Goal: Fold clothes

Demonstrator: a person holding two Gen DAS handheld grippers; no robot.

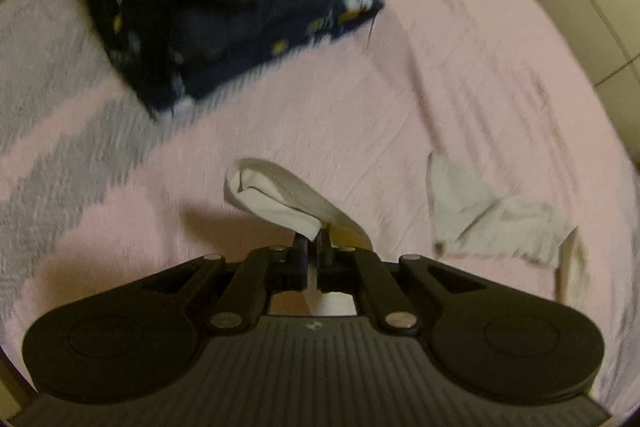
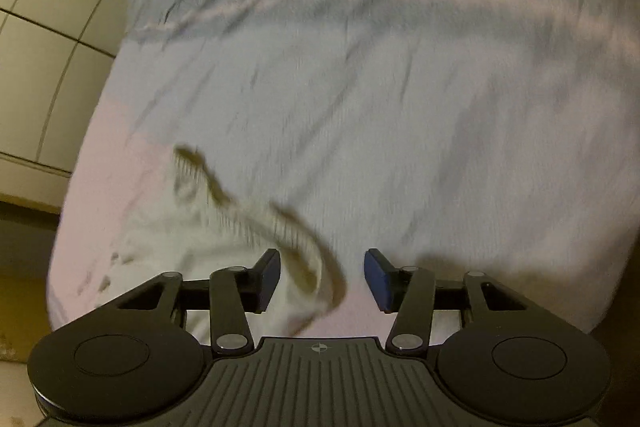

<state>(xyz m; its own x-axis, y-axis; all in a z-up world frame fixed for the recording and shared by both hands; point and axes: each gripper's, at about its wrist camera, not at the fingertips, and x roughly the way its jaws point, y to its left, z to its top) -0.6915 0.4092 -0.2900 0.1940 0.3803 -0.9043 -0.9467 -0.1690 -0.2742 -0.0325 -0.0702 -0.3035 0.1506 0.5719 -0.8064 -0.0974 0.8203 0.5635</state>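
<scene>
Pink bedspread (image 1: pixel 400 99) with grey zigzag bands, navy folded garment (image 1: pixel 224 11) dotted with white and yellow flowers, white sock (image 1: pixel 280 195), second white sock (image 2: pixel 240 247) – brownish-soiled sole, black gripper (image 2: pixel 322 279) – blue pads (image 2: pixel 378 279), beige floor tiles (image 2: pixel 52 27).

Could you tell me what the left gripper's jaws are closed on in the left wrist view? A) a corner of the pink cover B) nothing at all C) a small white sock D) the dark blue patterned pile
C: the left gripper has its jaws pinched shut on the white sock, which is lifted off the pink cover.
</scene>
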